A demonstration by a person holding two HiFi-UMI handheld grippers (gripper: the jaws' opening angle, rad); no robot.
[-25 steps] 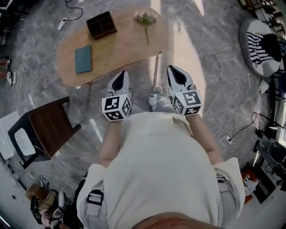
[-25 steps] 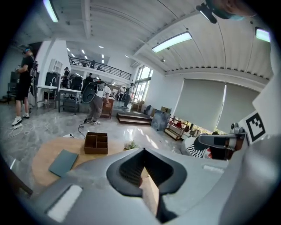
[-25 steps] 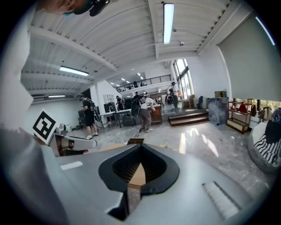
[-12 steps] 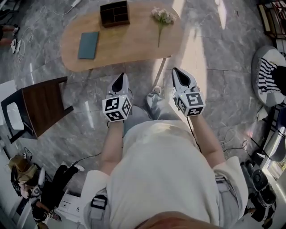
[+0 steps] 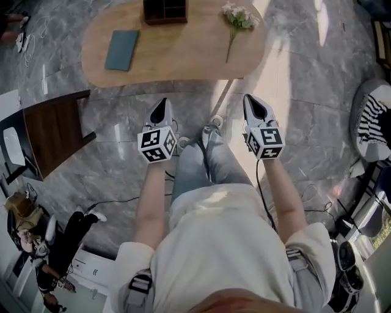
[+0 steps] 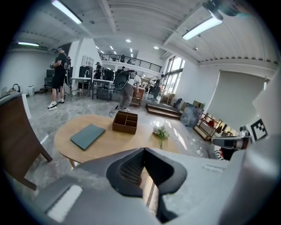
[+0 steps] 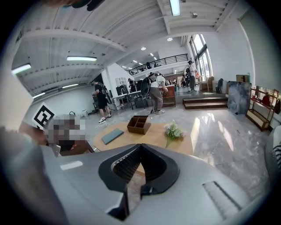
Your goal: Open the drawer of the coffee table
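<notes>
Head view looks steeply down on a grey marbled stone floor (image 5: 116,131). At the far left stands a dark brown wooden chair (image 5: 52,131). Beyond it, along the top of the picture, lies the oval light-wood coffee table (image 5: 183,61). On its top, from left to right, rest a flat teal notebook (image 5: 122,50), a dark brown wooden box with compartments (image 5: 165,11) and a small bunch of pale flowers (image 5: 238,17), stem pointing toward the near edge. The drawer does not show in any view; only the tabletop and one slim pale leg (image 5: 223,98) can be seen.

The left gripper (image 5: 162,104), grey-white with a cube of square markers at its rear, is held out over the floor. It is short of the table's near edge and apart from it. Its own view shows its jaws pressed together at the tips with nothing between them, aimed toward the table's near rim below the notebook and box.

Between the two grippers are the person's legs in blue jeans (image 5: 204,162). The right gripper (image 5: 252,103), of the same build, is level with the left one and also short of the table, just right of the slim leg. Its jaws likewise meet at the tips, empty, with the table ahead of them.

At the far right edge a round black-and-white striped cushion (image 5: 371,119) lies on the floor, well apart from the table.
</notes>
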